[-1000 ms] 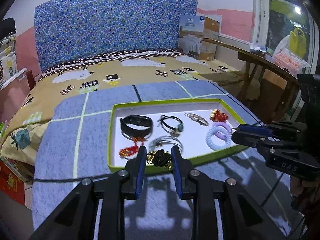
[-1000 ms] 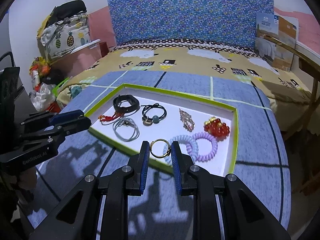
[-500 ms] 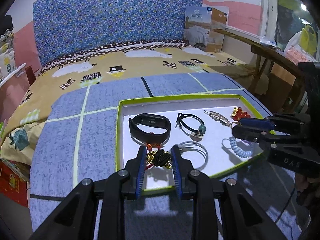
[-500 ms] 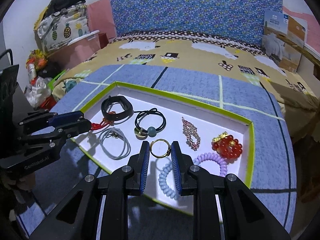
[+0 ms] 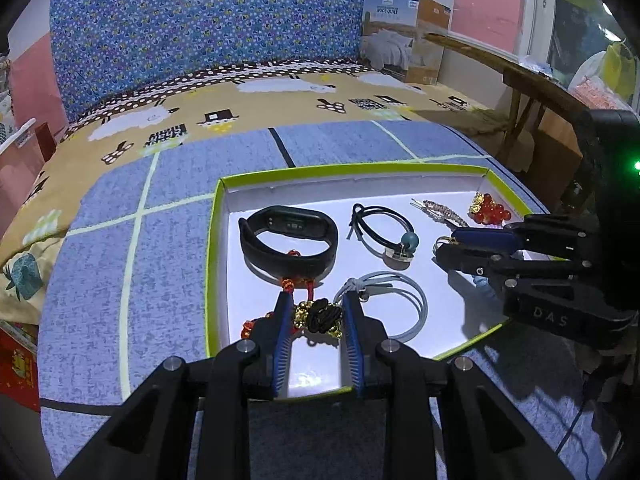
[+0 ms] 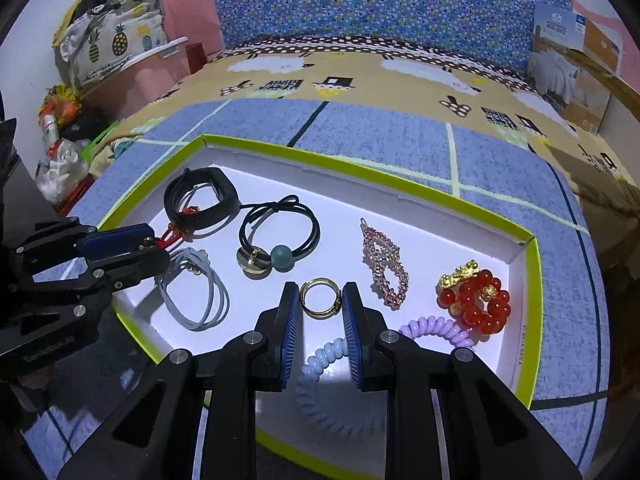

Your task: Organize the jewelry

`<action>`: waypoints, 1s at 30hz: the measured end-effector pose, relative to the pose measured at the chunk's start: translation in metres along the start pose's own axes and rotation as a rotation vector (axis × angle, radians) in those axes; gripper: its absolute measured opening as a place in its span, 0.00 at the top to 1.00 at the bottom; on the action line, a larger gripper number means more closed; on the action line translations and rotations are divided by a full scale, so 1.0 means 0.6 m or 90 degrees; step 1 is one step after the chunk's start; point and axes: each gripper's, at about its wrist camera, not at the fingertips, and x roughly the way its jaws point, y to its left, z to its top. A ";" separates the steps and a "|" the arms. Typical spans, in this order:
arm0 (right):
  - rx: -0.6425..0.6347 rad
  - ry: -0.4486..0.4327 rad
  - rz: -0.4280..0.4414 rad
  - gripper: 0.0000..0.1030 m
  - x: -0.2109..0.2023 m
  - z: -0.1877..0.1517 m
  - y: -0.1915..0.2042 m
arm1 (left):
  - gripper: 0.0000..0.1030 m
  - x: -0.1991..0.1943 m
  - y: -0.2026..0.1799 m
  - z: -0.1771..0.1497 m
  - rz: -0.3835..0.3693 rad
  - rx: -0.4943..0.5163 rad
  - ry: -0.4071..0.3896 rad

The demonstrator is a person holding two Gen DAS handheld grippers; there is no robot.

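Both grippers have advanced over the green-rimmed tray (image 6: 372,176) since a second ago. The left gripper (image 5: 316,312), once at the tray's near rim, now sits inside it, clamped on the black-and-gold knotted charm (image 5: 320,316) just short of the black wristband (image 5: 288,240). The right gripper (image 6: 320,300) pinches the gold ring (image 6: 320,298) above the tray floor, past the blue coil tie (image 6: 324,360), near the rhinestone clip (image 6: 384,264).

A tall cardboard box (image 5: 406,36) printed with a bedding photo is standing by the blue headboard, showing "WOOL QUILT" near its top. The black gripper body (image 5: 560,312) coming in from the right is showing raised letters "DAS"; other print is staying too small to read.
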 end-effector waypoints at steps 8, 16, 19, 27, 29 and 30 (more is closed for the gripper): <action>-0.010 0.002 -0.005 0.76 0.000 0.001 0.005 | 0.74 0.000 0.000 0.001 -0.001 0.000 0.001; -0.004 -0.026 -0.001 0.71 -0.033 -0.004 0.009 | 0.73 -0.015 -0.003 -0.003 -0.001 0.003 -0.009; 0.002 -0.045 -0.002 0.71 -0.058 -0.010 0.011 | 0.73 -0.029 -0.007 -0.005 0.001 0.003 -0.019; 0.024 -0.089 -0.005 0.71 -0.134 -0.053 0.019 | 0.69 -0.086 -0.017 -0.026 0.002 -0.023 -0.056; 0.026 -0.099 -0.008 0.71 -0.151 -0.066 0.025 | 0.69 -0.104 -0.025 -0.037 0.003 -0.029 -0.067; 0.029 -0.101 -0.009 0.71 -0.158 -0.074 0.026 | 0.69 -0.112 -0.029 -0.043 0.005 -0.032 -0.069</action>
